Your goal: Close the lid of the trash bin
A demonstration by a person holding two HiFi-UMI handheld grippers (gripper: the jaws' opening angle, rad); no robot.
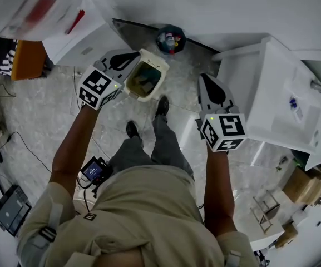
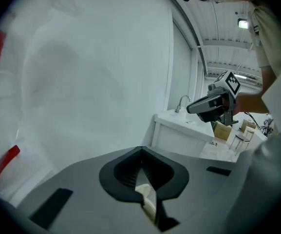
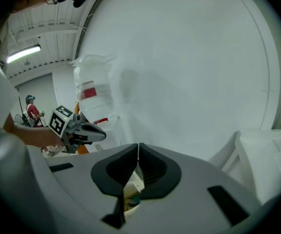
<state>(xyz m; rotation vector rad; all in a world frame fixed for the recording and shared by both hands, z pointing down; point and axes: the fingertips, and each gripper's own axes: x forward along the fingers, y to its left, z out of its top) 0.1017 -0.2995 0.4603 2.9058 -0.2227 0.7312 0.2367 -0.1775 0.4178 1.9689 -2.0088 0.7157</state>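
Observation:
The cream trash bin [image 1: 144, 77] stands on the marble floor just ahead of my feet; its mouth is uncovered and dark rubbish shows inside. I cannot tell the lid apart from the thick rim. My left gripper [image 1: 133, 55] hangs over the bin's left rim, jaws shut and empty. My right gripper [image 1: 204, 77] hovers to the right of the bin, apart from it, also shut on nothing. In the left gripper view the shut jaws [image 2: 141, 148] meet in a line, with the right gripper [image 2: 213, 104] beyond. A sliver of the bin [image 3: 132, 191] shows below the right gripper's [image 3: 138, 145] jaws.
A white sink counter [image 1: 277, 93] stands close on the right. A dark round container [image 1: 170, 39] sits by the wall behind the bin. A plastic sheet with red marks [image 1: 38, 10] and an orange object [image 1: 28, 59] lie at left. Cables cross the floor. A person [image 3: 31, 112] stands far off.

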